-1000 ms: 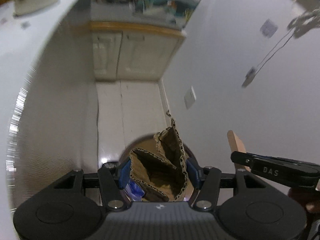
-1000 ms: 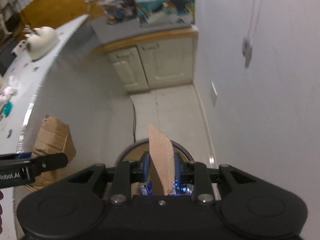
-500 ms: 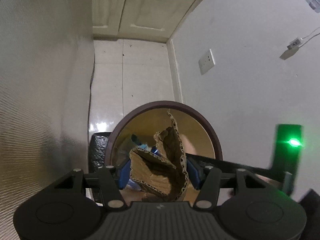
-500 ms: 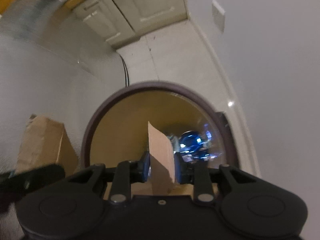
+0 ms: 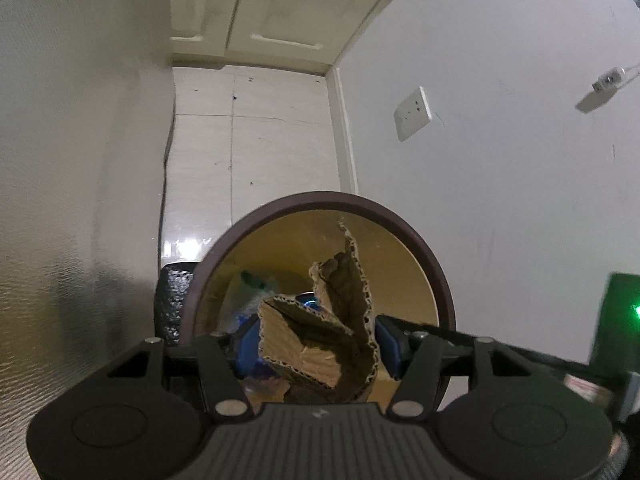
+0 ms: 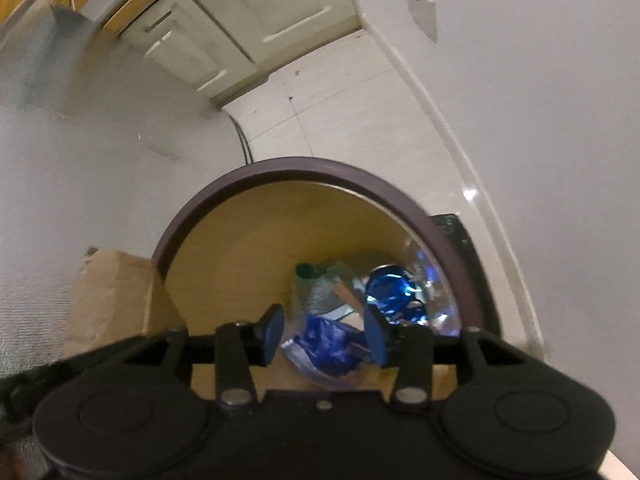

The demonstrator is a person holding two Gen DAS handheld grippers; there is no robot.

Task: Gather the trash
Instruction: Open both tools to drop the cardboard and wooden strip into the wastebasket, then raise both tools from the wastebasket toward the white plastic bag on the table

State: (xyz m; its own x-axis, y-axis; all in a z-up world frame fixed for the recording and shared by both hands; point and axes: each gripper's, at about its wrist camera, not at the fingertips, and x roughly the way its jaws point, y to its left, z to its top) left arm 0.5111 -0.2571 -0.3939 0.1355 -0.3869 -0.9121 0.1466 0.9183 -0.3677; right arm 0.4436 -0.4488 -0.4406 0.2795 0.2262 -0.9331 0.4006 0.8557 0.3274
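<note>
Cardboard [image 5: 320,344] in opening left claw [image 5: 316,340] | right claw [image 6: 324,334] opening, empty | bin [image 6: 320,170], tiled floor [image 5: 256,136]

The cardboard [image 5: 320,344] is hiding much of the bin [image 5: 420,236] floor; trash [image 6: 332,344] below is blurring, and the cabinet [image 5: 280,12] is being cropped by the top edge.
</note>
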